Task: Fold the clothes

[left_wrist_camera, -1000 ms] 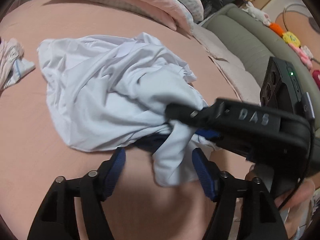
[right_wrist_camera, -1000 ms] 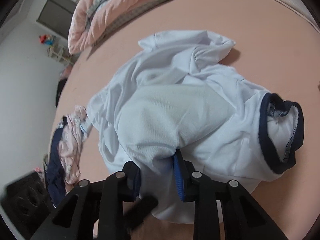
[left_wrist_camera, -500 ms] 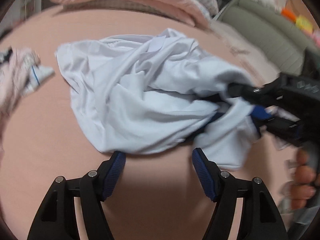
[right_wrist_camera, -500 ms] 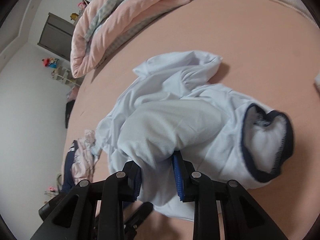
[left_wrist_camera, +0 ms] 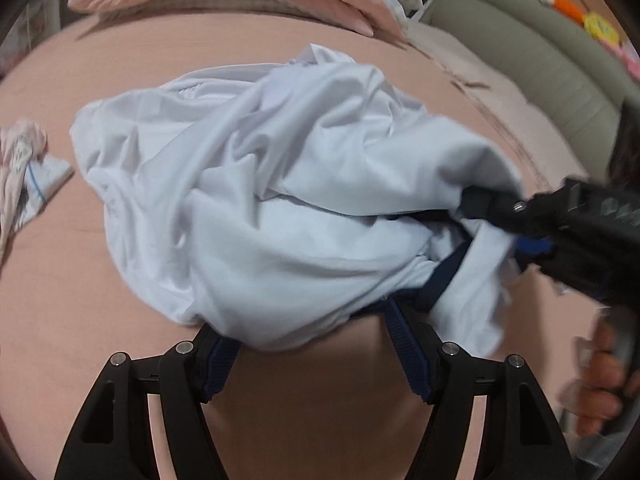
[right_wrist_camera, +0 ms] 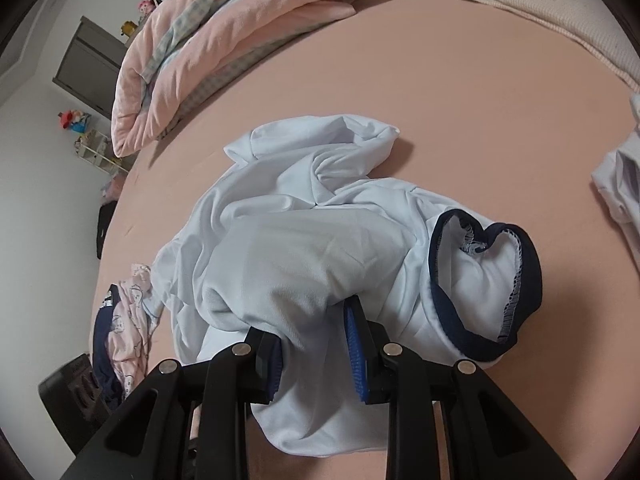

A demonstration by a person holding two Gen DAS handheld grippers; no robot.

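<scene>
Right wrist view: pink bed sheet (right_wrist_camera: 440, 80) under everything; pink quilt (right_wrist_camera: 224, 48) heaped along its far edge. White shirt (right_wrist_camera: 304, 248) crumpled mid-bed, navy-trimmed opening (right_wrist_camera: 532, 276) gaping. Right gripper (right_wrist_camera: 316, 344) clamped on a bunched fold of shirt. Left gripper (left_wrist_camera: 308, 344) apart at the shirt's near edge, pinching nothing. Small pink garment (left_wrist_camera: 20, 168) near the bed's left edge.

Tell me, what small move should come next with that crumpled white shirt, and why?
Probably close the left hand-held gripper on the near edge of the white shirt. Its jaws stand open with the shirt's bunched edge lying between them, while the right hand-held gripper already pinches a fold of the cloth. With both ends held, the heap could likely be lifted and spread flat on the pink bed.
</scene>
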